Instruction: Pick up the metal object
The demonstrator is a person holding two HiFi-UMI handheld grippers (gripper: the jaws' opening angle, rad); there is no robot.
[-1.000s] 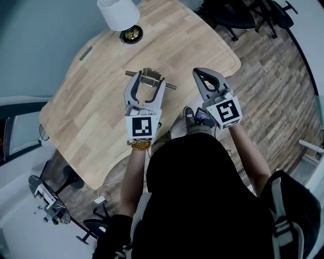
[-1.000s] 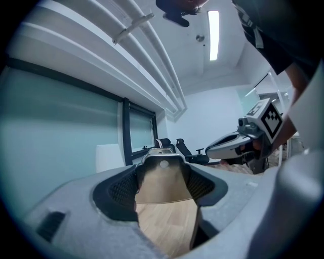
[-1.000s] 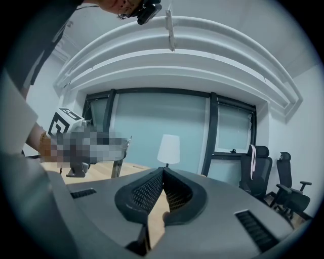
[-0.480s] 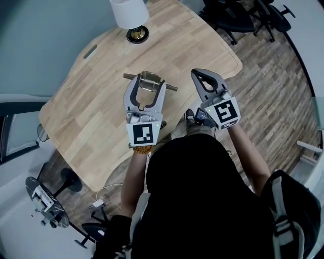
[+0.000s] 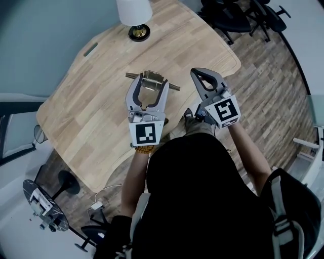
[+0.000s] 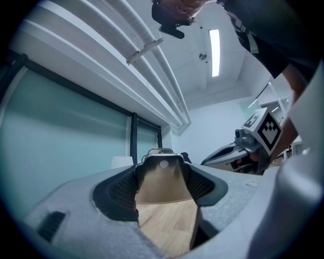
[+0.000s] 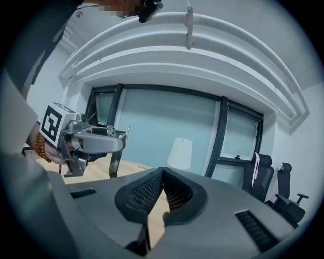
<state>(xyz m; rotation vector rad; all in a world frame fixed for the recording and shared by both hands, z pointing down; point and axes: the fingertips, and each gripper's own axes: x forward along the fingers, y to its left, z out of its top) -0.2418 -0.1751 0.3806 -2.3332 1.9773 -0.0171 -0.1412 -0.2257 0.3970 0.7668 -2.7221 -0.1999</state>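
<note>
The metal object (image 5: 151, 77), a brass-coloured bracket on a thin rod, sits between the pads of my left gripper (image 5: 150, 83), which is shut on it over the wooden table (image 5: 96, 106). In the left gripper view the bracket (image 6: 161, 174) fills the gap between the jaws of the left gripper (image 6: 162, 186). My right gripper (image 5: 204, 76) hovers to the right of it near the table's edge, shut with nothing in it. The right gripper view shows its pads (image 7: 163, 188) meeting at the tips, with the left gripper (image 7: 98, 140) and the held object (image 7: 115, 163) off to the left.
A white-shaded lamp (image 5: 134, 14) stands at the table's far end. Black office chairs (image 5: 238, 12) are on the wood floor at upper right. Glass partitions (image 7: 167, 126) lie beyond the table. The person's shoe (image 5: 189, 115) shows below the table edge.
Both grippers have shifted slightly over the table, the left still gripping the metal object. The lamp has slid to the right in the head view.
</note>
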